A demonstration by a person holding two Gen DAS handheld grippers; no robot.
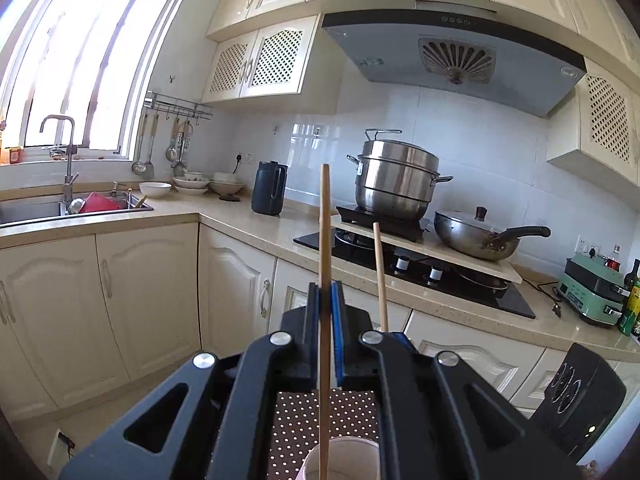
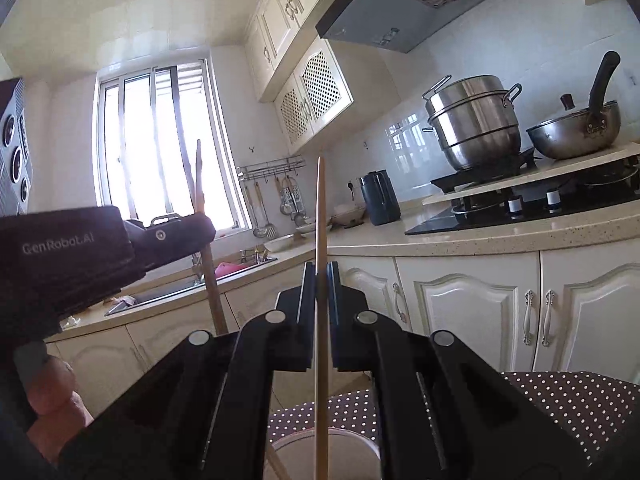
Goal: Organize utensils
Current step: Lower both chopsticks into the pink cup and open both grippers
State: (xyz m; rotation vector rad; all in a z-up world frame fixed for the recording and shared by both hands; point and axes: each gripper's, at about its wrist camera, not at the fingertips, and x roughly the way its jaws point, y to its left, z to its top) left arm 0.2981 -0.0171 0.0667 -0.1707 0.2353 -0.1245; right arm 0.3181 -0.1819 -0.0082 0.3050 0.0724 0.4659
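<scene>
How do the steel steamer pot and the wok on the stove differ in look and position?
The steamer pot is tall and stacked, with small side handles; the wok is low and wide, with one long black handle. The steamer pot has a metal lid with a wire handle; the wok's lid has a dark knob. Both are shiny metal and stand on the stove.

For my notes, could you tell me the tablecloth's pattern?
Dark brown tablecloth with white polka dots, clearest in the right wrist view.

2 wrist fisheyes, each close behind its fingers, near level, both toward the stove (image 1: 416, 264) and sink (image 2: 176, 288).
</scene>
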